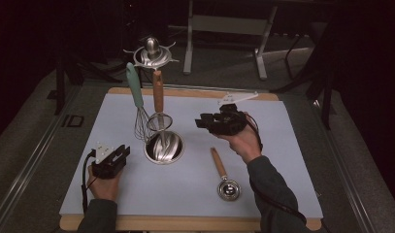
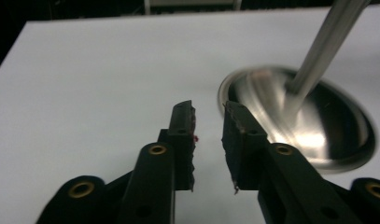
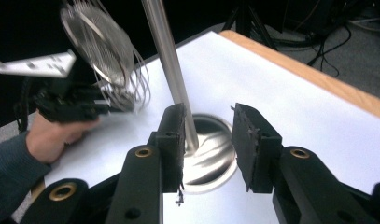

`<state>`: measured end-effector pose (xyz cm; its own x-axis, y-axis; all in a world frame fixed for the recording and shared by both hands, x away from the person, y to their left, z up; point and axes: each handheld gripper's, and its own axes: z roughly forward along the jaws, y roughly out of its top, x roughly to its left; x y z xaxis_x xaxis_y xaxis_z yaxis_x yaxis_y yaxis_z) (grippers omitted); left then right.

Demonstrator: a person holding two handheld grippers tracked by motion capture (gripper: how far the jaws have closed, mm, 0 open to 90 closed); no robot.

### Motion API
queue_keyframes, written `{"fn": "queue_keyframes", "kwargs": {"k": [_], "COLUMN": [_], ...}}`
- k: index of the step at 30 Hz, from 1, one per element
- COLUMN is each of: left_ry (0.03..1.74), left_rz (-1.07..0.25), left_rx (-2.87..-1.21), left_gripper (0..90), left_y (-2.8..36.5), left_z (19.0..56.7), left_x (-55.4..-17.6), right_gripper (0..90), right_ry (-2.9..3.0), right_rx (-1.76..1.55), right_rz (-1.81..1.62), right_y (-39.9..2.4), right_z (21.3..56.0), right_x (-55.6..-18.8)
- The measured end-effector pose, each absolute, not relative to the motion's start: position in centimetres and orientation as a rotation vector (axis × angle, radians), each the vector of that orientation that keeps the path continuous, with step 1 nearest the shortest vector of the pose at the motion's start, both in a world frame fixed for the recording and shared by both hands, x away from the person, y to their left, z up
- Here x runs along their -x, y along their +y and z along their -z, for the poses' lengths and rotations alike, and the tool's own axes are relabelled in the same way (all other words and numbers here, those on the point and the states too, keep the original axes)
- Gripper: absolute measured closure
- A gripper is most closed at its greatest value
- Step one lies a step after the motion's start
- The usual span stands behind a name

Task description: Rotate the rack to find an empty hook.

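Note:
A steel utensil stand rises from a round base dish (image 1: 164,147) to a hooked top hub (image 1: 152,52). From it hang a teal-handled whisk (image 1: 136,94) and a wooden-handled mesh skimmer (image 1: 158,104). A wooden-handled steel scoop (image 1: 224,175) lies flat on the white mat, right of the dish. My left gripper (image 1: 122,151) rests low just left of the dish, open, with nothing between its jaws (image 2: 209,122); the dish (image 2: 318,135) and pole (image 2: 323,46) lie ahead to its right. My right gripper (image 1: 201,121) hovers right of the stand, open and empty (image 3: 208,126), facing the pole (image 3: 166,56).
The white mat (image 1: 282,160) covers a wooden board whose edge (image 3: 318,77) runs along the far side. Beyond it are dark floor and a grey frame (image 1: 224,29). In the right gripper view the skimmer mesh (image 3: 96,39) hangs above the other hand's gripper (image 3: 71,105).

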<state>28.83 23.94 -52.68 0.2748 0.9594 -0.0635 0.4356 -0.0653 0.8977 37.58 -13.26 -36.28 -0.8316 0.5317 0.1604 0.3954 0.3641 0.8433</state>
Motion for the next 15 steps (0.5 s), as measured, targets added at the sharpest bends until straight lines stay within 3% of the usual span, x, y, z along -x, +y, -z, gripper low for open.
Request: {"fn": "queue_keyframes", "kwargs": {"k": [9,15], "left_ry": [1.127,1.031], "left_rz": [-0.769,-0.754], "left_rx": [-1.594,-1.516], "left_gripper": [89.0,90.0], "left_y": [22.9,22.5], "left_z": [48.5,45.6], "left_x": [-27.0,-26.7], "right_gripper": [63.9,63.8], "right_ry": [2.463,2.444], "right_rx": [-0.926,-0.983], "right_rz": [-1.434,-1.411], "right_y": [-15.3,-17.1], "right_z": [39.2,41.2], "right_x": [-37.0,-36.3]}}
